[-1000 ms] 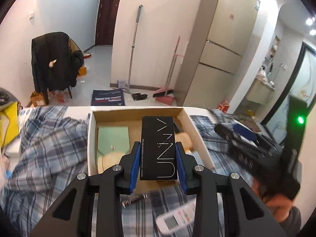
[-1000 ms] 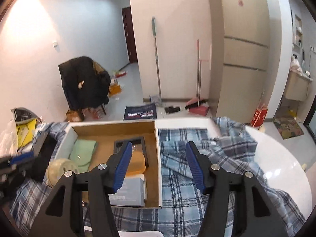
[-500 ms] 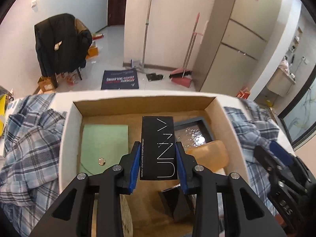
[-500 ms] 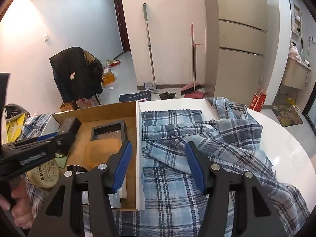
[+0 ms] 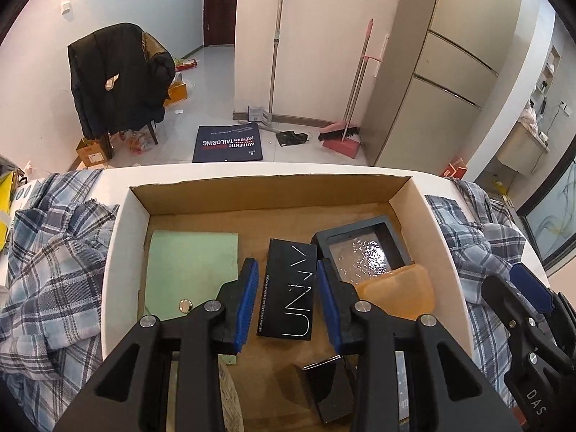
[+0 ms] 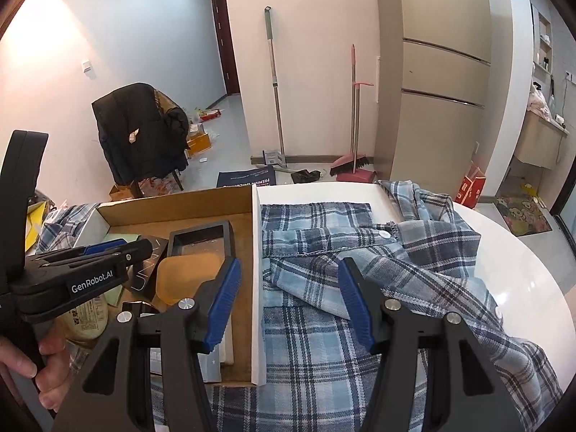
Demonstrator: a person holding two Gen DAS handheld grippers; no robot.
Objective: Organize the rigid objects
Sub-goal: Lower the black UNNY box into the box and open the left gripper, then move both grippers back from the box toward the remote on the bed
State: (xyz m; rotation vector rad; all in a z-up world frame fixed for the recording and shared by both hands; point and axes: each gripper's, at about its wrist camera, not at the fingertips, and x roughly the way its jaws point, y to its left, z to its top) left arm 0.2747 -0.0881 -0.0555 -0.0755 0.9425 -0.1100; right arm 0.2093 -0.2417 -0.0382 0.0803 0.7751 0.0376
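A black box (image 5: 289, 288) with white lettering stands between the blue pads of my left gripper (image 5: 288, 262), which is shut on it near the tips. The box hangs low inside the open cardboard carton (image 5: 266, 190), and its near end has sagged toward the floor. From the right wrist view the left gripper (image 6: 144, 246) reaches over the carton with the black box (image 6: 144, 277) beneath its fingers. My right gripper (image 6: 288, 302) is open and empty above the carton's white right wall (image 6: 257, 270) and a plaid shirt (image 6: 360, 252).
In the carton lie a green pouch (image 5: 190, 255), a black framed tray (image 5: 363, 248), an orange bar (image 5: 396, 291) and a small black item (image 5: 327, 392). Plaid cloth (image 5: 54, 252) flanks the carton on the white round table (image 6: 522, 270). A hand (image 6: 46, 356) holds the left gripper.
The left gripper came forward and down over the carton, then stopped. The black box now sits lower between its pads. The right gripper sank slightly and stayed open.
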